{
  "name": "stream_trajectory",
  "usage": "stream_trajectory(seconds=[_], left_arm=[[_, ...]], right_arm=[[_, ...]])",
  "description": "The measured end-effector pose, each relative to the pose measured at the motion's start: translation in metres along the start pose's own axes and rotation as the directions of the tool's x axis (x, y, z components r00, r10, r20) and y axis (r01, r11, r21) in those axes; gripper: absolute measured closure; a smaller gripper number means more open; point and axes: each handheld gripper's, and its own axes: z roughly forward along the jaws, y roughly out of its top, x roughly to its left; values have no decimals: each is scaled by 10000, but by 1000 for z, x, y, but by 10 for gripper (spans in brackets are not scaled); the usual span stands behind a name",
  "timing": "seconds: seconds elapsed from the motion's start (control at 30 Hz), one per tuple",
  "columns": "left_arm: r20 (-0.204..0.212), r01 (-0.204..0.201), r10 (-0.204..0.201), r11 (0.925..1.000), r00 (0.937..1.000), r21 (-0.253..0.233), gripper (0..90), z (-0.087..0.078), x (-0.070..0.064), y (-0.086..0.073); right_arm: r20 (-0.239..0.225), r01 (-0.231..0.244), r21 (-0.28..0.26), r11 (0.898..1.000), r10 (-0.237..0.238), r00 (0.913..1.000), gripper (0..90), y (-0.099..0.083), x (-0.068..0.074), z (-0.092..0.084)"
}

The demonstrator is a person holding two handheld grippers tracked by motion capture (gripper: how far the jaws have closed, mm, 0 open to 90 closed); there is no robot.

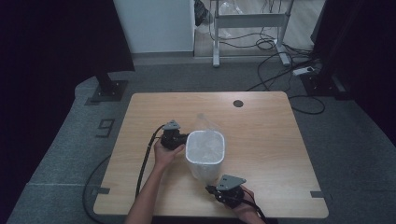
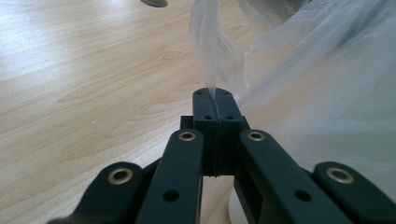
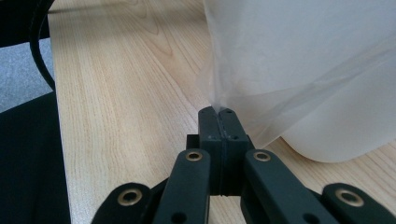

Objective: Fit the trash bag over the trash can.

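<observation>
While both my tools are clenched on the clear plastic liner bag point(image 1: 205, 125), the left tool point(image 2: 215, 100) pinches its far edge and the right tool point(image 3: 219, 116) its near edge. The bag drapes a white bin point(image 1: 204, 161) mid-bench point(image 1: 261, 140). It looks thin, light, slippery, tearable; grip edges only.
</observation>
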Motion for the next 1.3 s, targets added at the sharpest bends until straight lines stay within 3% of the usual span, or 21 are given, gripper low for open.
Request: stream_trajectory(seconds=[0.5, 1.17, 1.27, 1.3], left_arm=[[-80, 115, -112, 9992, 9999, 377, 900, 1, -1, -2], [-67, 162, -160, 9995, 9998, 269, 900, 0, 1, -6], [-177, 116, -114, 9998, 9998, 132, 870, -2, 0, -4], [-273, 96, -97, 9999, 9996, -33, 806, -4, -1, -3]], right_arm=[[7, -83, 230, 9997, 83, 10000, 893, -1, -2, 3], [-166, -56, 206, 9998, 59, 9998, 893, -1, -1, 4], [-177, -56, 146, 9999, 59, 9998, 892, -1, -1, 3], [-136, -94, 37, 9999, 94, 9999, 890, 0, -1, 2]])
